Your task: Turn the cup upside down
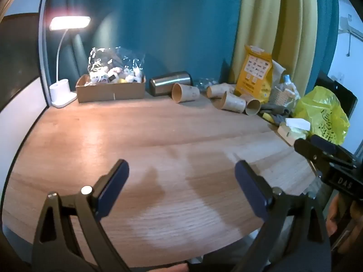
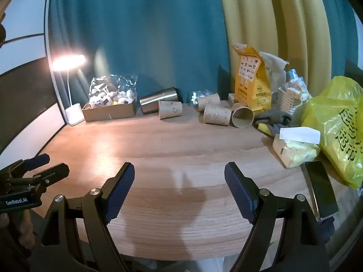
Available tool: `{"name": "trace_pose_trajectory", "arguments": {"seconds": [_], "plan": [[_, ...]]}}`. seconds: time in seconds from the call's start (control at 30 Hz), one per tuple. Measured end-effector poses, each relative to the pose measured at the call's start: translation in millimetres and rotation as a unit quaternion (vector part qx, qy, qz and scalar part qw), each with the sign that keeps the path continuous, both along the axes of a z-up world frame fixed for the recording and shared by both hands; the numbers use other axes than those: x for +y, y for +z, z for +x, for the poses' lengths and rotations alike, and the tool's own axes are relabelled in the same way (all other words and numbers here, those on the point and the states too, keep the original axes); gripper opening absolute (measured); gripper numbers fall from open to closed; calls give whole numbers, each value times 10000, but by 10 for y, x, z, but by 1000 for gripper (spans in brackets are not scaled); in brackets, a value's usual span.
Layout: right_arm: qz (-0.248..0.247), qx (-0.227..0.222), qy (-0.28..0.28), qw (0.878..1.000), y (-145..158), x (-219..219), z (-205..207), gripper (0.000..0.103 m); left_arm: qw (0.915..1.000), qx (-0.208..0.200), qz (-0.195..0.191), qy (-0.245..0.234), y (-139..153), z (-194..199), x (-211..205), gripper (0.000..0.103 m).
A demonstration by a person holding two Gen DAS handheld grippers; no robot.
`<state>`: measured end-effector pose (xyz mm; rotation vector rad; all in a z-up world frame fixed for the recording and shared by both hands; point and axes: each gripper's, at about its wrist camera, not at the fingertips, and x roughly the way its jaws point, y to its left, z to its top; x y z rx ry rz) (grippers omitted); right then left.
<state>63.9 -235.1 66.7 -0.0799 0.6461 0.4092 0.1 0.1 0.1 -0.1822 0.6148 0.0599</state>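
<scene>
Several tan paper cups lie on their sides at the back of the wooden table (image 1: 140,131): one (image 1: 185,92) beside a fallen steel tumbler (image 1: 170,82), others (image 1: 234,102) near a yellow pouch. They show in the right wrist view too, one (image 2: 170,109) on the left, one (image 2: 216,114) in the middle, and one with its mouth facing me (image 2: 242,117). My left gripper (image 1: 181,174) is open and empty over the near table. My right gripper (image 2: 179,176) is open and empty, also near the front edge, far from the cups.
A cardboard box (image 1: 111,88) of wrapped items and a lit white desk lamp (image 1: 65,45) stand back left. A yellow pouch (image 2: 249,83), basket, grey cloth, tissue pack (image 2: 295,147), yellow plastic bag (image 2: 338,127) and a dark phone (image 2: 321,188) crowd the right side.
</scene>
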Motion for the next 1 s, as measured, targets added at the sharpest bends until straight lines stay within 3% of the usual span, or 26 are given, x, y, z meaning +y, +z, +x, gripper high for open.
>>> {"name": "trace_pose_trajectory", "arguments": {"seconds": [1.0], "plan": [[60, -17, -24, 10000, 30, 43, 108, 84, 9995, -202, 7, -241, 97, 0, -43, 96]]}}
